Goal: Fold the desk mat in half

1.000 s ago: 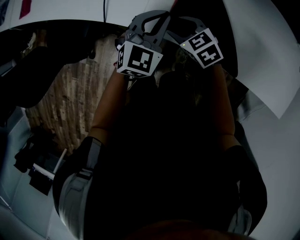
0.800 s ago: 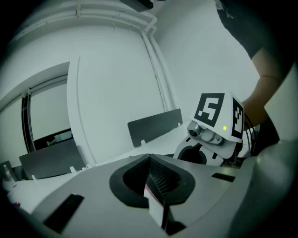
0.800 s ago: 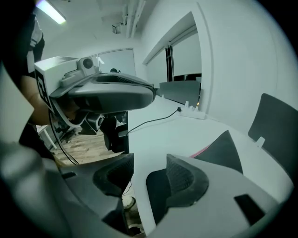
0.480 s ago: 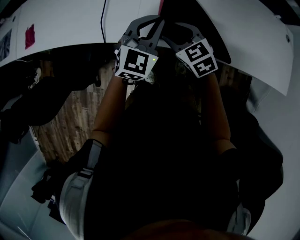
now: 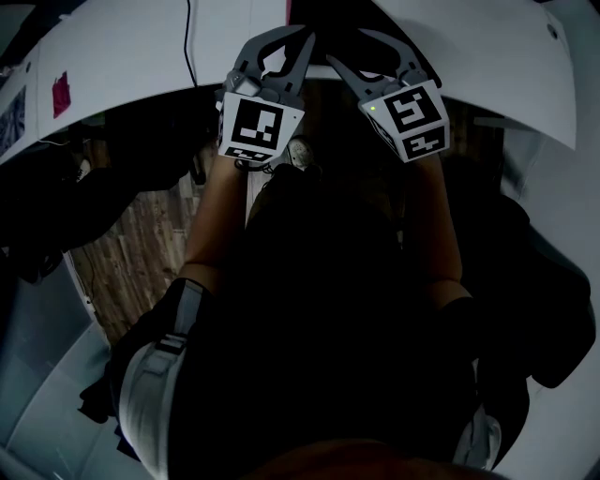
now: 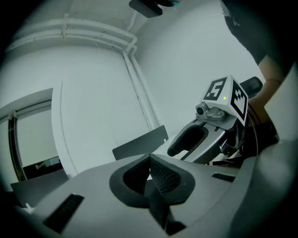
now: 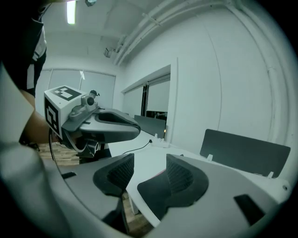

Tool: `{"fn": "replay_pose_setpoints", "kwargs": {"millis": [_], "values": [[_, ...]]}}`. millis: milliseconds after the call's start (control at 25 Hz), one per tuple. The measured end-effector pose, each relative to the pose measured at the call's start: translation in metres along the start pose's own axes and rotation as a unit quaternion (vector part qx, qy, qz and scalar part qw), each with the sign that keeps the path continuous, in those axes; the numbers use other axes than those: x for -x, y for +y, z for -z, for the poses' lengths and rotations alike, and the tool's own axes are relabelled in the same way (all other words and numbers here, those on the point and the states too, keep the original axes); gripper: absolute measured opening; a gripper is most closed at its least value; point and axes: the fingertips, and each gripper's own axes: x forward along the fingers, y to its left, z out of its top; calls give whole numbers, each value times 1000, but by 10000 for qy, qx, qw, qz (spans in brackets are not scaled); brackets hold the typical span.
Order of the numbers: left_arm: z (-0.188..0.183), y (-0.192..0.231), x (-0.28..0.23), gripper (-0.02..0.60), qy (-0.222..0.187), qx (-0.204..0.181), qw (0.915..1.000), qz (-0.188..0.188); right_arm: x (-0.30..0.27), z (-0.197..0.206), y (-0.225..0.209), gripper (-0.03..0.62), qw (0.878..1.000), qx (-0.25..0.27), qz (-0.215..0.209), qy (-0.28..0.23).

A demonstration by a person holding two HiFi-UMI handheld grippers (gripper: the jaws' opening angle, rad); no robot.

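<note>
In the head view both grippers are held side by side in front of the white table's edge (image 5: 112,66), pointing away from me. A dark patch with a reddish edge, probably the desk mat (image 5: 323,17), lies on the table just beyond their tips and is mostly hidden. My left gripper (image 5: 305,37) (image 6: 149,160) is shut, its pads meeting with nothing between them. My right gripper (image 5: 345,47) (image 7: 150,169) is open; through its gap I see only the table top and a thin red sliver (image 7: 160,173). Neither gripper touches the mat.
A black cable (image 5: 192,47) and a small pink item (image 5: 62,92) lie on the table at the left. Wood floor (image 5: 141,253) shows below the table edge. Grey divider panels (image 7: 247,148) (image 6: 139,142) stand at the table's far side, before a white wall.
Both grippers have risen and moved up the head view towards the table edge. More of the white table top shows now, and less floor.
</note>
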Motion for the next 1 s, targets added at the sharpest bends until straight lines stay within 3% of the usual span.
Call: {"fn": "replay_pose_setpoints", "kwargs": {"millis": [400,600,1000], "values": [[-68,-93,33,12,-92,-206,9996,-158,132,-14,1,225,9945,145,361,-969],[-107,-144,57,14,-477,-248,9985,-78,195,-10,14,225,9912,191,500,-1212],[-148,-175,97,14,-725,-436,9964,-63,252,-30,41,183,9814,553,647,-1719]]}}
